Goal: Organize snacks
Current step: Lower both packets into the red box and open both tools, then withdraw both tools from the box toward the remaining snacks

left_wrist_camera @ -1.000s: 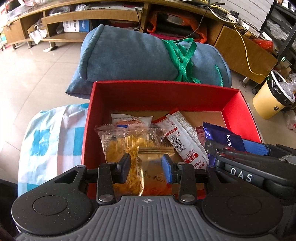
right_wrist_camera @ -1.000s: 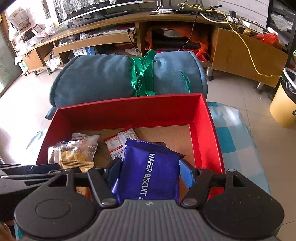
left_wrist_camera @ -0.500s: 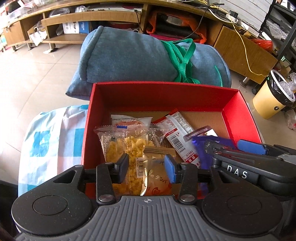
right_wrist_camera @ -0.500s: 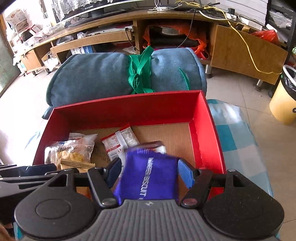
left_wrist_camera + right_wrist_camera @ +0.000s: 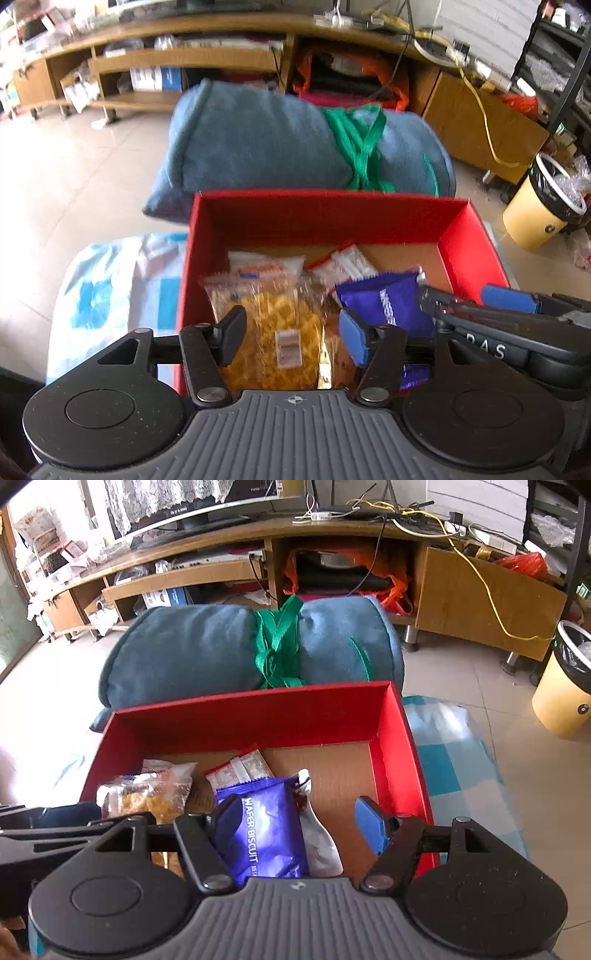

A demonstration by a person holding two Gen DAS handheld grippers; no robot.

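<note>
Snacks are both dropped now. My left gripper (image 5: 291, 338) has just been opening; its gold packet (image 5: 334, 360) lies loose between the spread jaws in the red box (image 5: 325, 218), near corner. My right gripper (image 5: 295, 821) gapes too, wafer biscuit pack (image 5: 262, 830) fallen from its grip, resting mid-box. Both deliveries look finished; next pickup pending.
</note>
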